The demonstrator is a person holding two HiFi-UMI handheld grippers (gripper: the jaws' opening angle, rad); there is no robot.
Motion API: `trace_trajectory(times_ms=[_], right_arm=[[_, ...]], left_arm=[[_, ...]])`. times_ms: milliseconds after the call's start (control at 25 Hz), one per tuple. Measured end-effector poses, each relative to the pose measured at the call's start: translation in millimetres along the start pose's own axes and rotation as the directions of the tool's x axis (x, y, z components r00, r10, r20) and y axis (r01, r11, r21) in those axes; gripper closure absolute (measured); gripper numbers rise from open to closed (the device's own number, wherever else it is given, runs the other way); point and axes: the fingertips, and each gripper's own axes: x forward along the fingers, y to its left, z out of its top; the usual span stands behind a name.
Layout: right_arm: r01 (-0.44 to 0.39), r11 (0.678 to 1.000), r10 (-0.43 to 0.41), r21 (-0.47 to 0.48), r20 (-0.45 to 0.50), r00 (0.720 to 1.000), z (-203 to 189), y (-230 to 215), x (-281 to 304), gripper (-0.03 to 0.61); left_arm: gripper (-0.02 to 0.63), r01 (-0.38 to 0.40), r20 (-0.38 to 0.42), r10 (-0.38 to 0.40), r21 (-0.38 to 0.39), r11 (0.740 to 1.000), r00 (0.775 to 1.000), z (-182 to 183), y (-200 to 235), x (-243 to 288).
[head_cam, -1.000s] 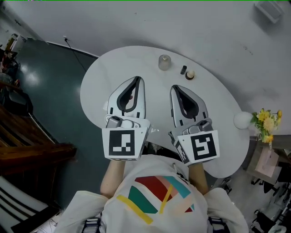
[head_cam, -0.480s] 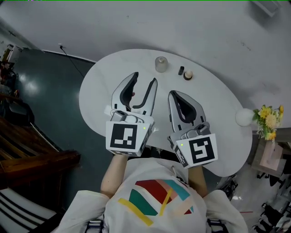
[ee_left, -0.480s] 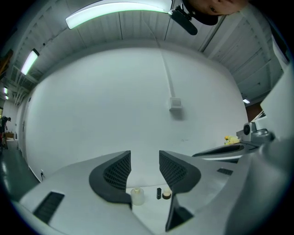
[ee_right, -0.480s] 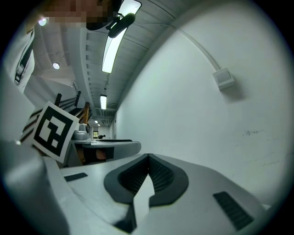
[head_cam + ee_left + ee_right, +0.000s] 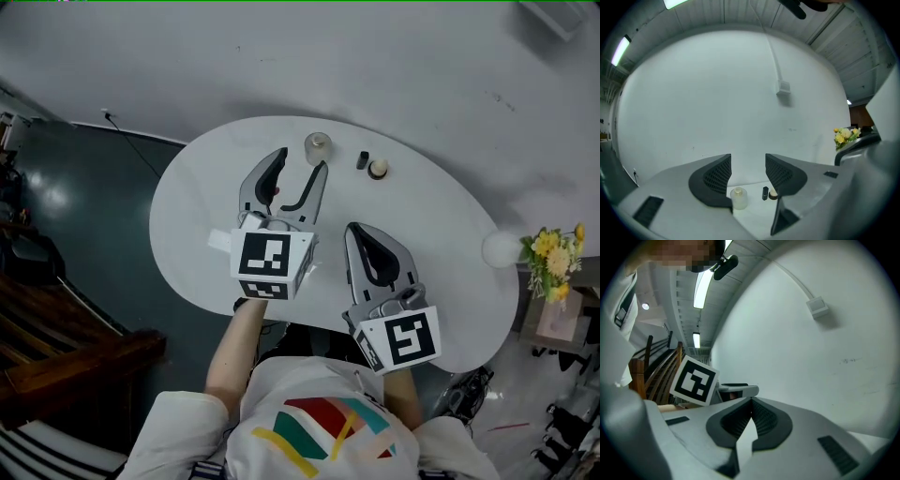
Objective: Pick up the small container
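Head view looked steeply down on a white rounded table [image 5: 187, 225], with the small container [image 5: 318, 147] standing upright near its far edge, at about 12 o'clock on the tabletop. It was a pale, translucent bottle with a cap. At its 3 o'clock stood a small black piece [image 5: 362, 160] and, just beside that, a round cream-topped piece [image 5: 378, 169], both apart from the bottle.

The left gripper [image 5: 300, 164] reached over the table with its jaws spread and opening, nothing between the pads. The small container lay just beyond its tips at roughly 1 o'clock, close to the right-hand jaw but not touching it. In the left gripper view the same tool [image 5: 747, 169] showed a clear gap between its ribbed black pads, and the container [image 5: 739, 198] appeared low in that gap toward 6 o'clock, on the table ahead, partly overlapped by the left-hand jaw's lower edge. The black piece [image 5: 765, 193] stood at its 3 o'clock.

The right gripper [image 5: 360, 230] hung nearer the person, at about 5 o'clock from the left one, its jaws pressed together and empty. The right gripper view confirmed the pads of that gripper [image 5: 751, 403] met at the tips with nothing pinched.

A white ball [image 5: 501, 248] and yellow flowers [image 5: 553, 253] sat at the table's 3 o'clock end.
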Motion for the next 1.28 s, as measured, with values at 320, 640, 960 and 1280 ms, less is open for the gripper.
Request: trace_trajectory(times_ms=[320,640,960,1280], right_arm=[[0.041,0.997,-0.038,0.061,-0.053,0.998,-29,-24,17,0.568],[0.064,0.993,-0.052,0.098,-0.117,0.992,-65,-37,36,0.569],[0.056,0.99,-0.031,0.133,-0.183,0.983,-97,-38,44,0.568],[0.063,0.988,-0.029,0.139,-0.236,0.971,-133,-36,53,0.569]], left_arm=[[0.299,0.039,-0.094,-0.038,0.008,0.999,0.995,-54,9,70],[0.284,0.043,-0.165,-0.043,-0.004,0.999,0.985,-114,22,117],[0.278,0.04,-0.221,-0.041,-0.01,0.999,0.974,-165,30,152],[0.262,0.043,-0.224,-0.046,-0.02,0.999,0.973,-189,29,169]])
